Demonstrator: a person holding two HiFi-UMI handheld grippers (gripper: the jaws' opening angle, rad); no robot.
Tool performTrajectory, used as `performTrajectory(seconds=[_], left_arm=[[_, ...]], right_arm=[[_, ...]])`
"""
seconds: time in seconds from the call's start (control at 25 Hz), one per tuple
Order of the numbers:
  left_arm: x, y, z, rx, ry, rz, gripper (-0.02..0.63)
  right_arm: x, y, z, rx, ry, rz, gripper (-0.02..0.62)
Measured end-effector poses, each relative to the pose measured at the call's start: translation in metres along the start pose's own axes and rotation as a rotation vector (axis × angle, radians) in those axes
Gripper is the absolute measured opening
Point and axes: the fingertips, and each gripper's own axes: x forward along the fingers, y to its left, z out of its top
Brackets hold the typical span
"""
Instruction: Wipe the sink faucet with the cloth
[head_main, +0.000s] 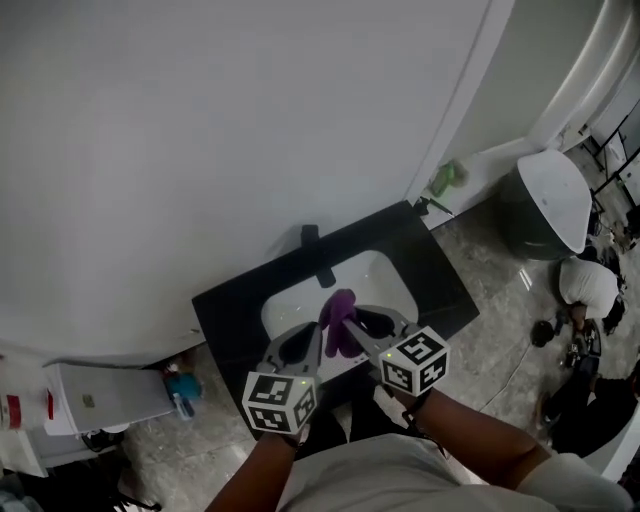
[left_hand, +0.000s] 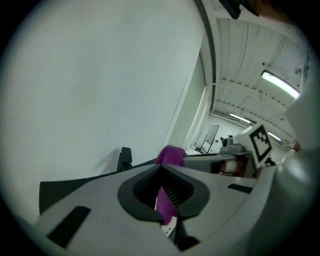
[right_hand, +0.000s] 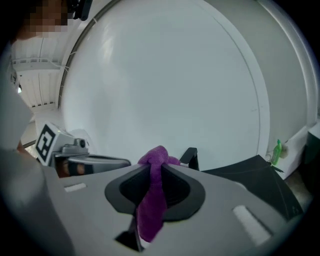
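A purple cloth (head_main: 340, 318) hangs bunched over the white sink basin (head_main: 380, 280), which is set in a black counter (head_main: 440, 275). Both grippers pinch it from the near side. My left gripper (head_main: 318, 332) is shut on its left part, my right gripper (head_main: 357, 318) on its right part. The black faucet (head_main: 318, 262) stands just beyond the cloth, against the white wall, with a small gap between them. In the left gripper view the cloth (left_hand: 165, 200) runs through the shut jaws, faucet (left_hand: 124, 159) ahead to the left. In the right gripper view the cloth (right_hand: 152, 200) drapes down, faucet (right_hand: 190, 157) just behind.
A green bottle (head_main: 447, 178) stands at the counter's far right corner by the wall. A grey bin with a white lid (head_main: 545, 205) is on the floor to the right. A white box (head_main: 95, 398) and a blue item (head_main: 182, 388) sit lower left.
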Motion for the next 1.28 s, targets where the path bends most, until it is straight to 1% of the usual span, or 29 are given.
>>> performTrajectory(seconds=[0.12, 0.24, 0.32, 0.4, 0.44, 0.52, 0.6, 0.72, 0.76, 0.8, 0.84, 0.96, 1.04, 1.12, 1.16, 1.28], left_arm=[[0.009, 0.004, -0.002, -0.028, 0.012, 0.027, 0.006], [0.019, 0.015, -0.007, -0.053, 0.033, 0.074, 0.006], [0.028, 0.023, -0.010, -0.069, 0.041, 0.102, 0.006], [0.035, 0.028, -0.012, -0.083, 0.041, 0.118, 0.006], [0.038, 0.030, -0.013, -0.088, 0.041, 0.122, 0.006], [0.044, 0.034, -0.013, -0.095, 0.039, 0.128, 0.006], [0.049, 0.039, -0.011, -0.102, 0.036, 0.132, 0.006], [0.050, 0.042, -0.006, -0.105, 0.029, 0.132, 0.006], [0.049, 0.042, -0.004, -0.104, 0.027, 0.131, 0.006], [0.048, 0.042, -0.002, -0.103, 0.025, 0.129, 0.006], [0.046, 0.042, 0.000, -0.102, 0.025, 0.129, 0.006], [0.042, 0.044, 0.007, -0.098, 0.020, 0.137, 0.006], [0.039, 0.044, 0.008, -0.094, 0.015, 0.148, 0.006], [0.036, 0.045, 0.005, -0.094, 0.016, 0.156, 0.006], [0.034, 0.045, 0.004, -0.095, 0.017, 0.158, 0.006], [0.031, 0.049, 0.001, -0.103, 0.017, 0.160, 0.006]], right_arm=[[0.052, -0.037, 0.024, -0.029, -0.007, 0.016, 0.063], [0.119, -0.076, 0.055, -0.112, -0.014, 0.018, 0.063], [0.164, -0.103, 0.054, -0.151, 0.028, 0.009, 0.063], [0.193, -0.126, 0.034, -0.124, 0.091, 0.002, 0.063], [0.197, -0.131, 0.024, -0.108, 0.109, 0.004, 0.063], [0.190, -0.128, 0.012, -0.108, 0.119, 0.016, 0.061], [0.173, -0.115, -0.004, -0.113, 0.141, 0.040, 0.062], [0.142, -0.095, -0.041, -0.104, 0.219, 0.078, 0.063], [0.134, -0.090, -0.044, -0.108, 0.228, 0.083, 0.063], [0.129, -0.088, -0.039, -0.119, 0.217, 0.082, 0.061], [0.129, -0.088, -0.025, -0.133, 0.189, 0.077, 0.061], [0.157, -0.107, 0.033, -0.183, 0.102, 0.037, 0.063], [0.188, -0.124, 0.049, -0.245, 0.114, 0.007, 0.063], [0.208, -0.132, 0.038, -0.280, 0.167, 0.005, 0.063], [0.208, -0.130, 0.029, -0.283, 0.180, 0.013, 0.063], [0.177, -0.108, -0.007, -0.284, 0.162, 0.049, 0.061]])
